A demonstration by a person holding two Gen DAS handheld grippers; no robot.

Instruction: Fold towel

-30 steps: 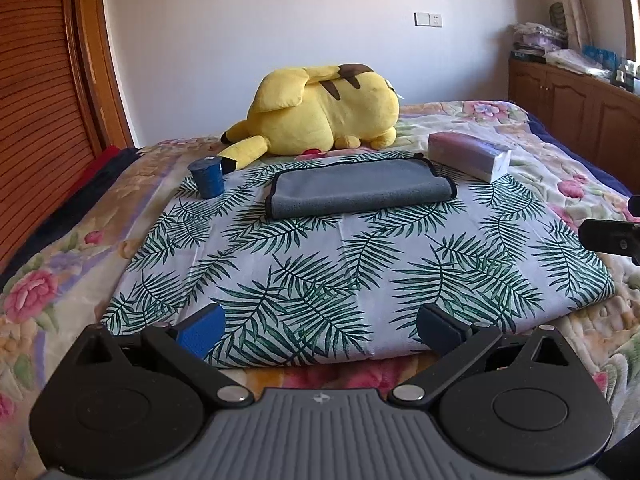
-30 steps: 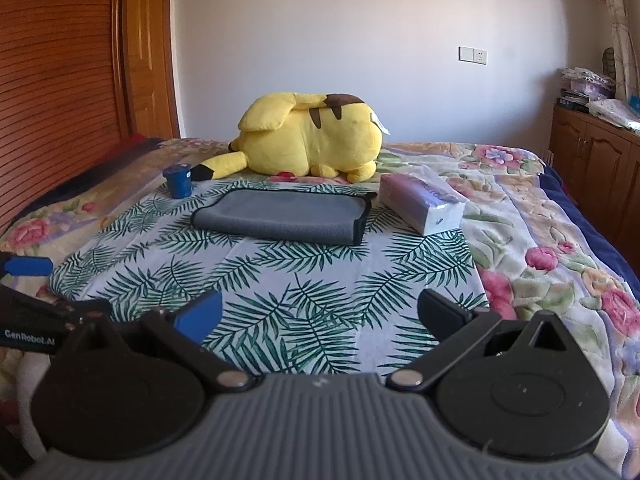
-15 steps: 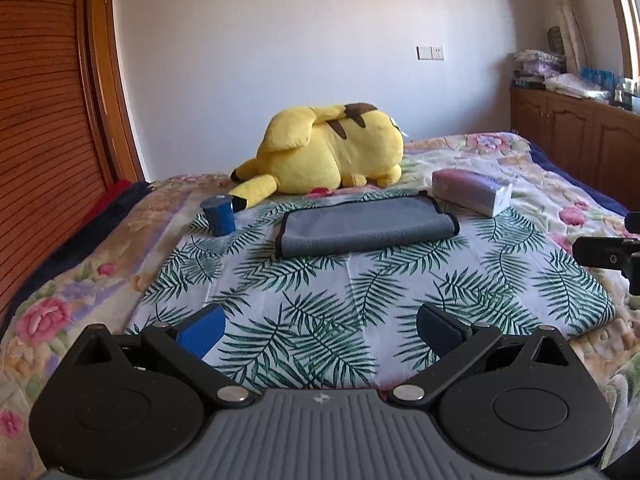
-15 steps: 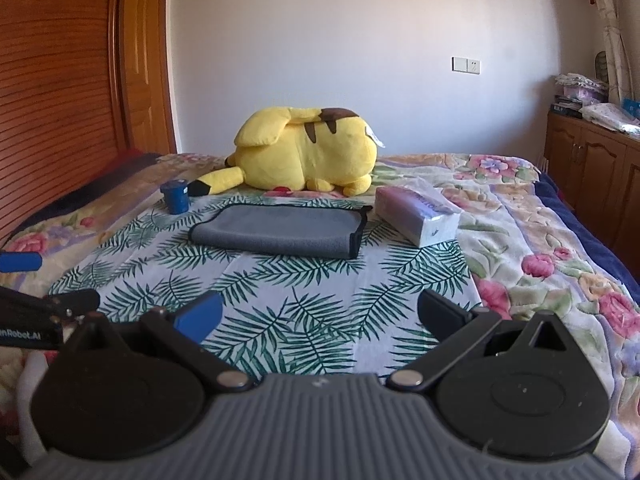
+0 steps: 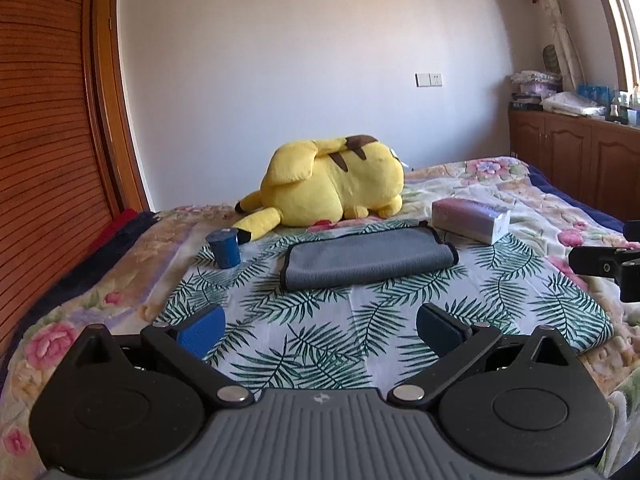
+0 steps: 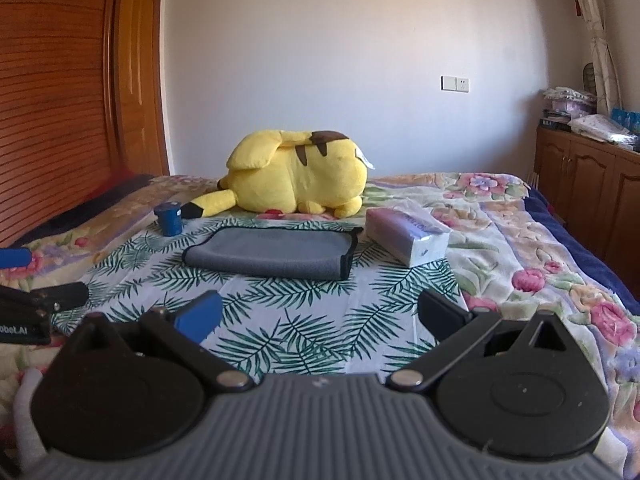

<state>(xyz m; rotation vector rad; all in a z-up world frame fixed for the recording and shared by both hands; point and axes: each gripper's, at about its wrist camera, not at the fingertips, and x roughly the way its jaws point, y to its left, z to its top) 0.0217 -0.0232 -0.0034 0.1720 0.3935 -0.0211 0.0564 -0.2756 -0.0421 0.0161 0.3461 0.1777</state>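
A grey towel [image 5: 366, 258] with a dark border lies folded on a palm-leaf cloth [image 5: 320, 332] on the bed; it also shows in the right wrist view [image 6: 270, 252]. My left gripper [image 5: 320, 328] is open and empty, held well back from the towel near the cloth's front edge. My right gripper [image 6: 318, 314] is open and empty, also well short of the towel. Each gripper's tip shows at the edge of the other's view.
A yellow plush toy [image 5: 332, 188] lies behind the towel. A blue cup [image 5: 225, 247] stands left of it, a tissue pack [image 5: 470, 219] right of it. A wooden wardrobe [image 5: 44, 140] is at left, low cabinets [image 5: 576, 160] at right.
Both grippers have drawn back and tilted up, so the towel and bed sit lower and farther in view. Both stay open and empty. The towel has not moved.
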